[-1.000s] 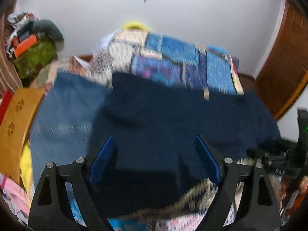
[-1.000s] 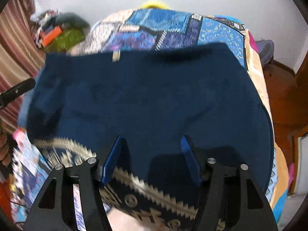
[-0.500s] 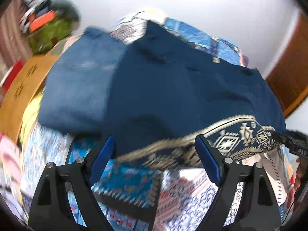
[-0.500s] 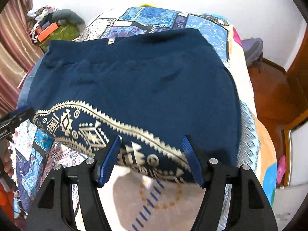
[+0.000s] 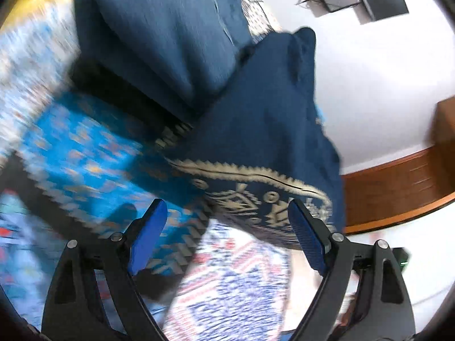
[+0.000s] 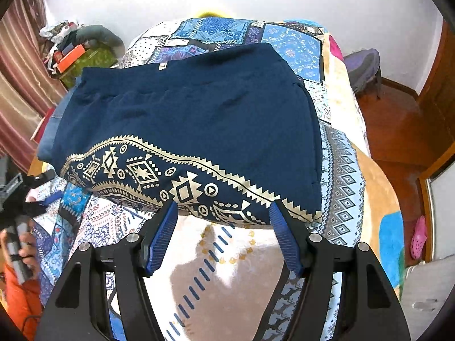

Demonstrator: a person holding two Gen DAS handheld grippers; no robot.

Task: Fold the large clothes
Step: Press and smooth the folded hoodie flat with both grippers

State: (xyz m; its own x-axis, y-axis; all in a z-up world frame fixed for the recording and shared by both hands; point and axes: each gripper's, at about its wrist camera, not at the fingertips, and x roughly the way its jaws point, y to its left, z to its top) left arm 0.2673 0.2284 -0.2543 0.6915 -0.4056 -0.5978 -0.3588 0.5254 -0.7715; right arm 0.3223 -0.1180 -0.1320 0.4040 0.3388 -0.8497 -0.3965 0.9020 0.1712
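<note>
Navy garment lies folded flat across the patchwork bedspread, its gold-patterned border along the near edge, facing the person; the fold looks like a tidy rectangle, so I judge this fold about done. Right gripper hovers just short of that border, at 6 o'clock from the garment, jaws parted and empty, blue pads on either side of bare sheet, not cloth. Likely held there to be clear of the fabric, or ready to pinch the border for another fold; I cannot tell which. Left gripper stands wide apart too, nothing between its pads; its view is tilted and smeared, with the bordered corner of the garment at about 1 o'clock from its tips and a paler blue cloth beyond at 11 o'clock. In the right wrist view the person's hand shows at 9 o'clock, at the bed's left edge, gripping the other tool's handle. Clutter pile sits in the far corner at 10 o'clock, well apart.
</note>
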